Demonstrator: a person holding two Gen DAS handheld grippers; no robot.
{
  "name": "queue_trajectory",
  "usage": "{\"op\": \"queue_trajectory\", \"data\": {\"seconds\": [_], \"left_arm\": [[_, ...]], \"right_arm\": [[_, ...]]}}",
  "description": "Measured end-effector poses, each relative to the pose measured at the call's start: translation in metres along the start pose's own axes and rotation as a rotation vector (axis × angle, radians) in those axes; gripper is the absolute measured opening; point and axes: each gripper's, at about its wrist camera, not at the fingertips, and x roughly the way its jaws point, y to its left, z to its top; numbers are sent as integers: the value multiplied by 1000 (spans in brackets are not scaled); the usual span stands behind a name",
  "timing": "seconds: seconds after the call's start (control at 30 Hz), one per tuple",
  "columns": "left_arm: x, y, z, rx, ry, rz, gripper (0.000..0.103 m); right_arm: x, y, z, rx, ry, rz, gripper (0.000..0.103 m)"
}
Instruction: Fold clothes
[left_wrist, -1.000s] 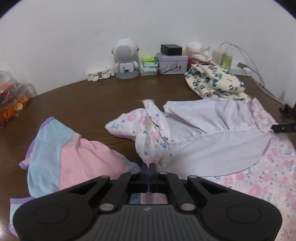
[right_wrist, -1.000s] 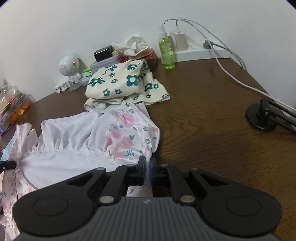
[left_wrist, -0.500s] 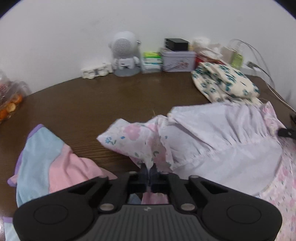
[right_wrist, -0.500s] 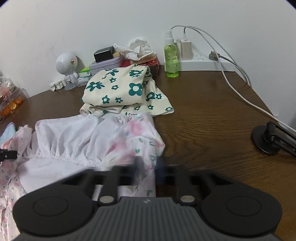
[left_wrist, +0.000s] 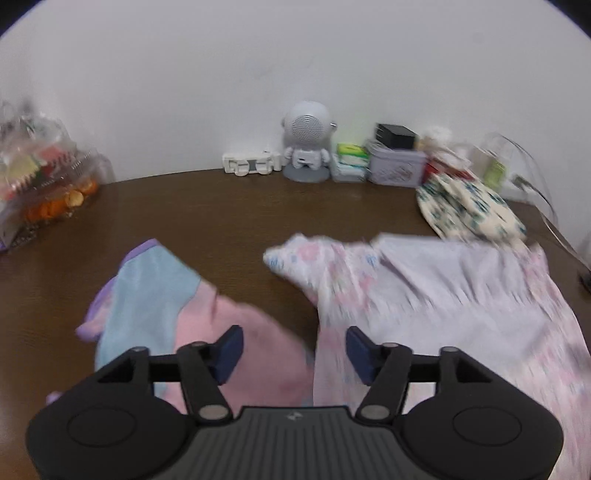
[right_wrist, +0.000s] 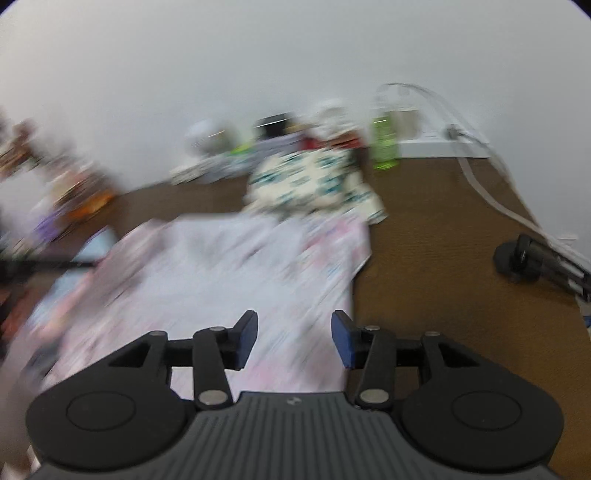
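Two tongs: left tongs (left_wrist: 293, 354) and right tongs (right_wrist: 293, 338) both gape wide, gripping nothing.
Garment: floral dress (left_wrist: 461, 295) lies spread on the brown surface (left_wrist: 229, 218), white lining up, directly ahead of and beneath both tongs.
Long axis: seems to run near-to-far, with one sleeve (left_wrist: 295, 258) pointing left; blur leaves this uncertain.
Nearer tongs: right over the dress's right edge (right_wrist: 360, 266), left at its left edge.
Neighbours: pink-and-blue garment (left_wrist: 155, 295) just left; folded cream floral garment (right_wrist: 314, 184) beyond.

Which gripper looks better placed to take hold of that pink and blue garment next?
Left. The left gripper is open, directly over the pink and blue garment; the right gripper hovers over the floral dress.
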Motion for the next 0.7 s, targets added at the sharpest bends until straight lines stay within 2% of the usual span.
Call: {"op": "queue_trajectory", "data": {"seconds": [0.1, 0.27, 0.33, 0.37, 0.43, 0.5, 0.6, 0.7], "left_arm": [[-31, -24, -31, 105, 12, -78, 61], [-76, -69, -78, 263, 20, -225, 55], [-85, -92, -91, 319, 22, -290, 55], [-87, -103, -98, 349, 25, -303, 55], [-84, -125, -110, 412, 31, -303, 55], [-79, -143, -121, 462, 26, -292, 53], [-67, -159, -131, 515, 18, -237, 47], [-56, -162, -137, 534, 20, -171, 47]], "right_arm": [[-30, 25, -44, -73, 92, 74, 45], [-38, 60, -102, -138, 229, 133, 43], [-39, 64, -113, -111, 239, 146, 39], [-40, 66, -116, -101, 239, 149, 32], [-42, 66, -120, -78, 231, 121, 20], [-45, 65, -124, -55, 223, 88, 2], [-53, 63, -131, -25, 220, 54, 0], [-63, 62, -139, 5, 222, 15, 0]]}}
